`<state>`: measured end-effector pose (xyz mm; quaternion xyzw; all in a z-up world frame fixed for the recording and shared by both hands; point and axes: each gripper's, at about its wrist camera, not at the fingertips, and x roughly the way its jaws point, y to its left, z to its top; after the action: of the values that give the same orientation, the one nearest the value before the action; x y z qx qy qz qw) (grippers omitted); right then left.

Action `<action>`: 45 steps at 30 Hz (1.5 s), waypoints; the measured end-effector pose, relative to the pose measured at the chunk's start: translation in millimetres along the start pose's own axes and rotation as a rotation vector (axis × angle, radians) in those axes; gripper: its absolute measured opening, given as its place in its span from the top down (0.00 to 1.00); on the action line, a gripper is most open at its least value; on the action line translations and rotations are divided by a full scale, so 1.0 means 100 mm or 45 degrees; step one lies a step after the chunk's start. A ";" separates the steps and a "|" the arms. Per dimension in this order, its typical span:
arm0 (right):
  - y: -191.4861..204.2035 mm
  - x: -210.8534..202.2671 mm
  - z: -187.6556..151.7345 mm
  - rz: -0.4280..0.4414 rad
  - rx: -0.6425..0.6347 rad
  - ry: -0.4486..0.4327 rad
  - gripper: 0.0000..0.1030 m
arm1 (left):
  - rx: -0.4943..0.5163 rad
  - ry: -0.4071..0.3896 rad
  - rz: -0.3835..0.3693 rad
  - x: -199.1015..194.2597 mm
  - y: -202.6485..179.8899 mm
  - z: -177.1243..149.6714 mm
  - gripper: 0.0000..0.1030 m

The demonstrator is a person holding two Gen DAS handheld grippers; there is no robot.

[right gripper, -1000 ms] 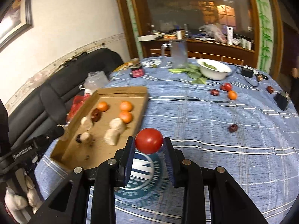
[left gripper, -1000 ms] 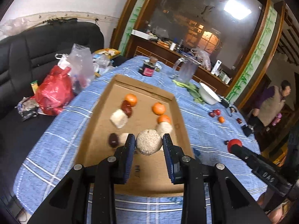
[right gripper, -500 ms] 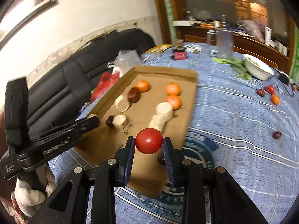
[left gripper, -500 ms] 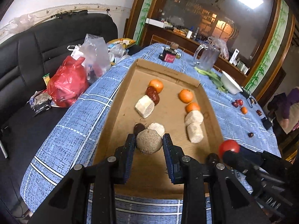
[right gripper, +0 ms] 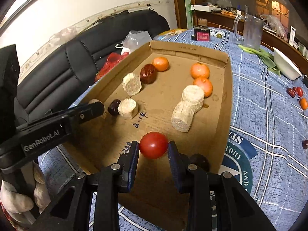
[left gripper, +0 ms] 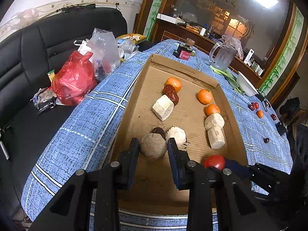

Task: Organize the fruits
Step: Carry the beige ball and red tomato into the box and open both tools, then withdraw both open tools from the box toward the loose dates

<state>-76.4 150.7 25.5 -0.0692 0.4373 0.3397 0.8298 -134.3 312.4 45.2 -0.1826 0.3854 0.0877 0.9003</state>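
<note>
A shallow cardboard tray (left gripper: 150, 179) lies on the blue checked tablecloth. In it are three oranges (left gripper: 205, 96), dark red dates (left gripper: 171, 94) and several pale cut chunks (left gripper: 163, 107). My left gripper (left gripper: 153, 145) is shut on a rough beige ball (left gripper: 153, 150), low over the tray's near left part, beside a small date and a pale chunk. My right gripper (right gripper: 153, 146) is shut on a red tomato (right gripper: 153, 148) above the tray's (right gripper: 115, 134) near end, below two pale chunks (right gripper: 182, 119). Each gripper shows at the edge of the other's view.
Loose dates and a small orange (right gripper: 303, 103) lie on the cloth to the right. A white bowl (right gripper: 284, 65), greens, a glass jug (right gripper: 250, 32) and a dark jar (left gripper: 183, 53) stand behind the tray. Bags (left gripper: 73, 80) sit on the black sofa at left. A gloved hand (right gripper: 17, 202) holds the left gripper.
My right gripper carried the tomato left from over the cloth to over the tray's near end and sank. My left gripper lowered the beige ball closer to the tray floor.
</note>
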 end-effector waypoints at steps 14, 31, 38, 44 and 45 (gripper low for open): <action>0.11 -0.20 -0.03 -0.004 -0.042 -0.076 0.52 | -0.037 -0.066 -0.025 -0.21 -0.01 0.04 0.45; -0.18 -0.79 -0.22 -0.043 0.097 -0.204 0.52 | 0.052 -0.118 -0.036 -0.57 -0.33 0.00 0.36; -0.58 -1.06 -0.46 -0.055 0.255 -0.244 0.49 | 0.158 -0.147 -0.055 -0.71 -0.64 -0.08 0.29; -0.96 -1.27 -0.72 -0.133 0.353 -0.257 0.49 | 0.263 -0.127 -0.091 -0.72 -0.96 -0.17 0.29; -1.02 -1.30 -0.76 -0.144 0.365 -0.256 0.49 | 0.279 -0.125 -0.096 -0.72 -1.01 -0.19 0.29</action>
<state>-114.4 -23.1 61.1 0.0598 0.3914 0.2319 0.8885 -166.1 211.3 111.3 -0.0929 0.3410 0.0198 0.9353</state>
